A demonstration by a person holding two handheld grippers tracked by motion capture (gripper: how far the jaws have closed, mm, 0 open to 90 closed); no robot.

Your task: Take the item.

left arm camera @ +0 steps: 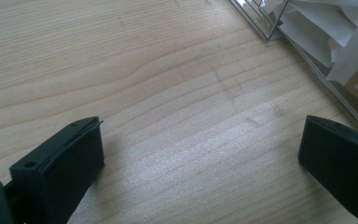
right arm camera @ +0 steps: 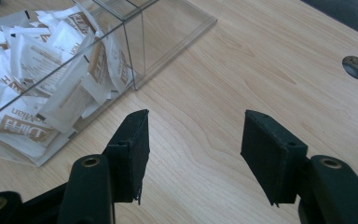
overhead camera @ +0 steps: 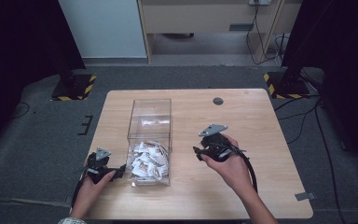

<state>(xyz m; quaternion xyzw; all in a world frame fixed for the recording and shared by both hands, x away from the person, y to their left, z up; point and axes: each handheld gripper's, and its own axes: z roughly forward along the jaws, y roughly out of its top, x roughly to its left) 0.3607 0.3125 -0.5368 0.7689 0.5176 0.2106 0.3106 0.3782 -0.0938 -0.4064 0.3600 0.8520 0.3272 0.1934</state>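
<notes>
Two grippers are idling empty: left gripper [overhead camera: 103,169] is sitting spread beside the clear box [overhead camera: 142,116] of sachets [overhead camera: 148,159]; right gripper [overhead camera: 210,148], part-spread, is hovering over bare desk [overhead camera: 242,121], probably lining up a reach.

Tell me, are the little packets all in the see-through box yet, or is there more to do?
Done, it seems: the white packets lie piled in the near end of the clear box, and none show on the wooden table. In hand: nothing. The left gripper sits beside the box and the right gripper hangs over bare wood, both with jaws apart and empty. What is left cannot be told; the box's far end is unfilled.
</notes>
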